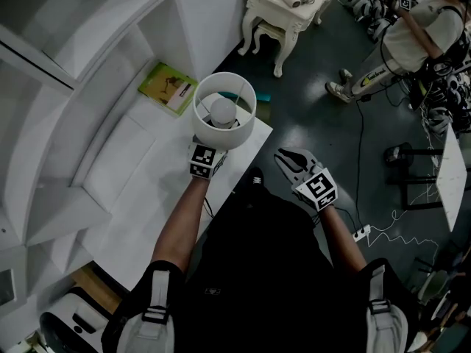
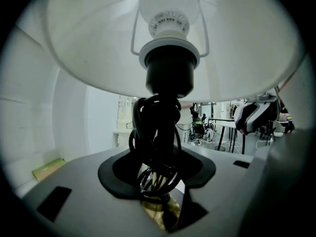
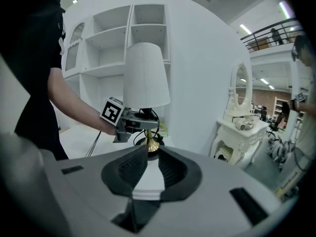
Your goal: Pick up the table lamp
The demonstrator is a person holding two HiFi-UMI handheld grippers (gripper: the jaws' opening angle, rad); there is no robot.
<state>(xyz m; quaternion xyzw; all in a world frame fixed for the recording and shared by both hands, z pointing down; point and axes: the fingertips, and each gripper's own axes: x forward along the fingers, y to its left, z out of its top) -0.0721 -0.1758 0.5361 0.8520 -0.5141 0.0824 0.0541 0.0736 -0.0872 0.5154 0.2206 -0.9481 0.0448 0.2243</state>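
Note:
The table lamp (image 1: 224, 109) has a white drum shade, a black socket with black cord wound round its stem, and a brass foot. My left gripper (image 1: 215, 145) reaches under the shade from the near side and is shut on the corded stem (image 2: 158, 147). In the right gripper view the lamp (image 3: 145, 75) stands upright in the left gripper (image 3: 139, 124), its brass foot (image 3: 149, 143) just above the white tabletop. My right gripper (image 1: 287, 160) hovers to the right of the table over the dark floor, open (image 3: 147, 167) with nothing between its jaws, pointing at the lamp.
A green book (image 1: 169, 87) lies on the white tabletop (image 1: 162, 190) behind the lamp. White shelving (image 3: 113, 48) stands behind it. An ornate white dressing table (image 1: 283, 9) is at the far right. A person (image 1: 419, 35) and cables (image 1: 360, 145) occupy the floor.

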